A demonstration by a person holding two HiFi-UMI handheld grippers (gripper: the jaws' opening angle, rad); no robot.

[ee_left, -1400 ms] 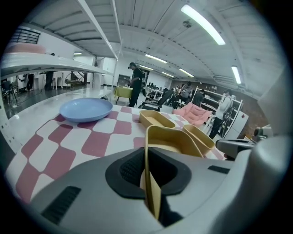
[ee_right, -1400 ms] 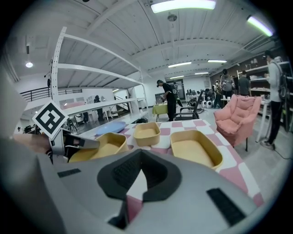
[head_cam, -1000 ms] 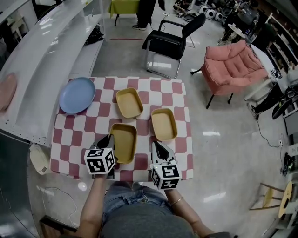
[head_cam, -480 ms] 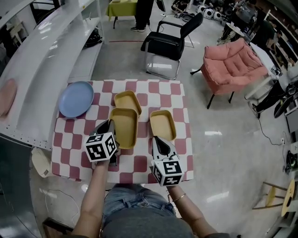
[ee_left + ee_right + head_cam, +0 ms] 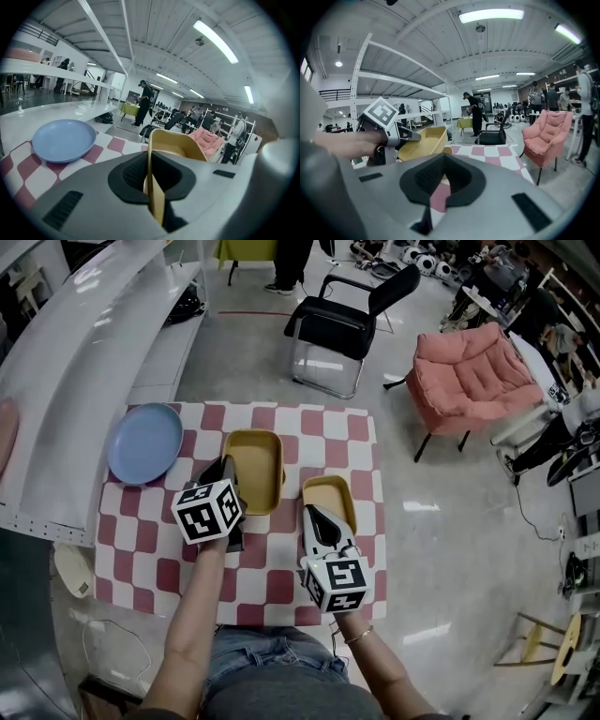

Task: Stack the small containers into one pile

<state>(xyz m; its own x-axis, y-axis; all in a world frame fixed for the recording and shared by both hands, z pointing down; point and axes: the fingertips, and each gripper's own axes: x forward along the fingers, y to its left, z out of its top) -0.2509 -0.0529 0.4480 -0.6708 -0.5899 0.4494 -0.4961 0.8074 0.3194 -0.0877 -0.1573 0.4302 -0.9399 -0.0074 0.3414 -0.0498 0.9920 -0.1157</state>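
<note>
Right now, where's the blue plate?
In the head view the blue plate sits at the checkered table's far left corner, left of the yellow container that the left gripper holds.

Left of centre, the left hand-held gripper (image 5: 228, 467) pinched the rim of a yellow rectangular plastic container (image 5: 258, 463); right of it, the right hand-held gripper (image 5: 313, 514) had its jaws together, empty.

Blue plate (image 5: 145, 443) sits far left on my checkered table (image 5: 274, 563); black chair (image 5: 342, 329) and pink armchair (image 5: 473, 381) stand beyond.
</note>
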